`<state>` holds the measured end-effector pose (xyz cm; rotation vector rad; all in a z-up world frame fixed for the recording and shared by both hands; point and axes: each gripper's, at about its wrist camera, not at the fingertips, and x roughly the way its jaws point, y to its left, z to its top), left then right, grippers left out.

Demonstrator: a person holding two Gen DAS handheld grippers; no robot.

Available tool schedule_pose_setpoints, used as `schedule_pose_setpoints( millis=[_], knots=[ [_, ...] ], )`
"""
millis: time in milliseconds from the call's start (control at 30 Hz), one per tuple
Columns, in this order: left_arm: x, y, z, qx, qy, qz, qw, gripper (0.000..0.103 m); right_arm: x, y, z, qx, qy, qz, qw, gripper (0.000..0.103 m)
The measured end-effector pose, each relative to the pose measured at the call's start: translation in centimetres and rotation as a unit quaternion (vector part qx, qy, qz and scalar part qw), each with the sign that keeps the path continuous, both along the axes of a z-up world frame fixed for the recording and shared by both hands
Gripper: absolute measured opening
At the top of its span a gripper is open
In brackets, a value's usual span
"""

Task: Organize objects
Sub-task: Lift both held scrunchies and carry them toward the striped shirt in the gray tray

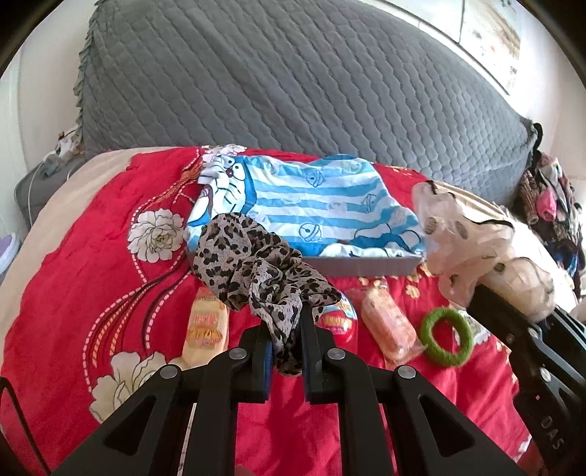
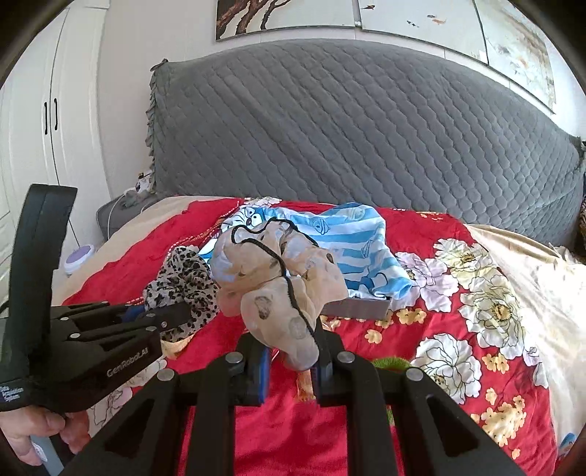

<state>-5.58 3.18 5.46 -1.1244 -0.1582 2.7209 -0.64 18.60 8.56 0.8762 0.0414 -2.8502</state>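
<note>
On the bed, seen from the left wrist camera, the left gripper (image 1: 285, 351) has its jaws clenched on a leopard-print scarf (image 1: 252, 263), whose bunched cloth rises ahead of the fingertips and hangs in a tail between them. Beyond it sits a flat grey box (image 1: 366, 264) with a blue-and-white striped cartoon cloth (image 1: 311, 208) piled over it, all on a red floral bedspread (image 1: 91, 263). Only this view shows the small things lying on the spread: a yellow snack packet (image 1: 205, 329) to the left of the gripper, a red round packet (image 1: 338, 322) just right of it, an orange wrapped snack (image 1: 390, 322) and a green ring (image 1: 445, 338) farther right. At the right edge the right gripper (image 1: 472, 293) comes in, clamped on a cream spotted scarf (image 1: 472, 238) held above the spread. A grey quilted headboard (image 1: 293, 91) fills the background.

From the right wrist camera, the right gripper (image 2: 293, 351) is closed on the cream spotted scarf (image 2: 278, 278), a black cord looping over its folds. The scarf hides most of the snacks; just a sliver of the green ring (image 2: 390, 363) peeks out. This view alone shows the hand (image 2: 33, 435) holding the left gripper (image 2: 179, 315), a white wardrobe (image 2: 40, 121), wall pictures (image 2: 285, 14), and a small purple-topped object (image 2: 78, 256) beside the bed. The box (image 2: 359, 307) and striped cloth (image 2: 351, 238) lie behind the scarf.
</note>
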Motion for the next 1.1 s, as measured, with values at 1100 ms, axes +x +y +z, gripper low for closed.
schedule_pose_setpoints(
  millis=[1100],
  knots=[
    [-8.7,0.1,-1.4,0.008,0.025,0.039,0.9989,0.012,-7.8,0.6,0.2,-0.038,0.02,-0.003,0.999,0.018]
  ],
)
